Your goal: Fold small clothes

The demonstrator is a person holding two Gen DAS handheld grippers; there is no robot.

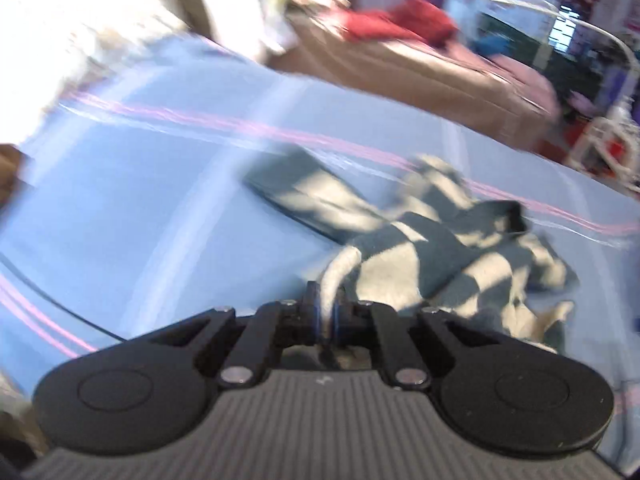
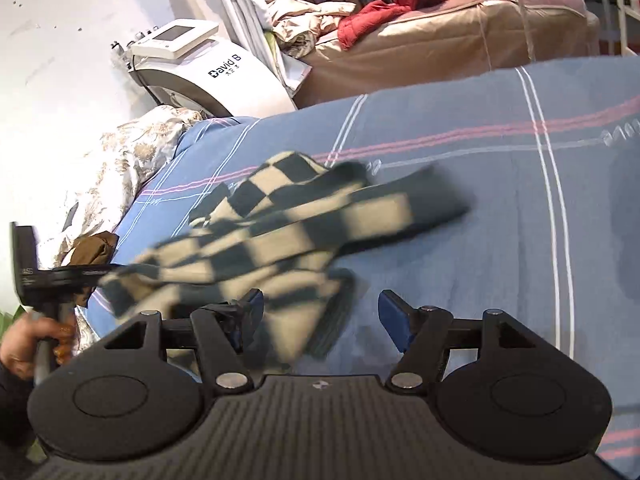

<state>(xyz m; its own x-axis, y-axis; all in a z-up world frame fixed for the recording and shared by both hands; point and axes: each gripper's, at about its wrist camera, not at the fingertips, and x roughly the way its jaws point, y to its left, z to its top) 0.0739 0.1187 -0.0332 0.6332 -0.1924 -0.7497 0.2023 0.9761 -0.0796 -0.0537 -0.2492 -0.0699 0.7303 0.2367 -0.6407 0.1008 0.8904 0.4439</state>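
A small checkered garment point(image 1: 448, 256) in dark grey and cream hangs and trails over the blue striped bedsheet point(image 1: 140, 208). My left gripper point(image 1: 326, 308) is shut on a cream edge of it; the view is blurred by motion. In the right wrist view the garment point(image 2: 280, 232) is stretched in the air from the left gripper point(image 2: 80, 272) at the far left across to the middle. My right gripper point(image 2: 320, 316) is open and empty, its blue pads point(image 2: 394, 316) apart, with a low corner of the garment hanging between and in front of them.
A floral quilt point(image 2: 120, 168) lies at the left of the bed. A white machine point(image 2: 208, 76) stands behind it. A second bed point(image 2: 460, 40) with a red garment point(image 2: 384, 12) is at the back. A brown item point(image 2: 94, 248) lies near the bed's left edge.
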